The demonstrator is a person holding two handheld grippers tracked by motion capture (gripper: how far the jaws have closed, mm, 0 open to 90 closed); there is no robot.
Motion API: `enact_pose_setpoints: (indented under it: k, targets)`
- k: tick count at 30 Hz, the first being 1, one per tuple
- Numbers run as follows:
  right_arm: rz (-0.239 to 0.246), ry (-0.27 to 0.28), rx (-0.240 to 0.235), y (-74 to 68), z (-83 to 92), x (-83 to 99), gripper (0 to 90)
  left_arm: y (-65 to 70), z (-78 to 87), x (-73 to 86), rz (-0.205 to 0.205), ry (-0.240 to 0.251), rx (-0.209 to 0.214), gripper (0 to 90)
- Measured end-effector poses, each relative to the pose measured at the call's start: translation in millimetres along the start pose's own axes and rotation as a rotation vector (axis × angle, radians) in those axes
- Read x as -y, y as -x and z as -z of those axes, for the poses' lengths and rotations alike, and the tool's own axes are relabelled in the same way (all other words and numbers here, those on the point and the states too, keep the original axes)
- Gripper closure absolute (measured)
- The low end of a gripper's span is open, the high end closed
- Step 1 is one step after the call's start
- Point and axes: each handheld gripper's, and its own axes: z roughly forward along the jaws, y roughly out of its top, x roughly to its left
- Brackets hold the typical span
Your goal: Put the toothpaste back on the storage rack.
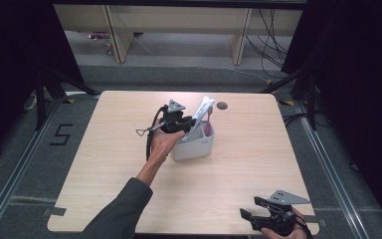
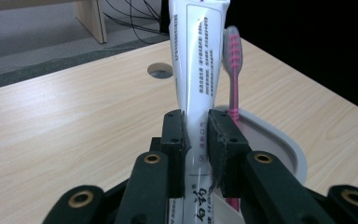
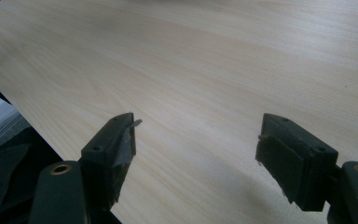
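The toothpaste tube [image 2: 196,70] stands nearly upright in the white cup [image 1: 195,147] at the middle of the desk [image 1: 104,164], its long axis running up and leaning a little away from the left tool [image 2: 196,135] — so the coming move is likely along that axis, up or down. The left tool's pads pinch the tube low on its body, beside a pink toothbrush [image 2: 233,60]. The right tool [image 3: 196,140] rests wide open and holds nothing, well apart at the near desk edge.
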Motion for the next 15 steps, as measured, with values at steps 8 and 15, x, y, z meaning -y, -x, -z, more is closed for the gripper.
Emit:
enact_pose_setpoints:
  k: [8,15]
  targets:
    - [-0.001,-0.008,0.000,0.1,-0.1,0.0,28.0,-3.2,6.8,4.4,0.016,0.013,-0.006,89.5]
    - [-0.030,-0.019,-0.008,-2.8,0.0,0.4,28.0,-5.2,12.9,3.1,-0.005,-0.006,-0.009,88.1]
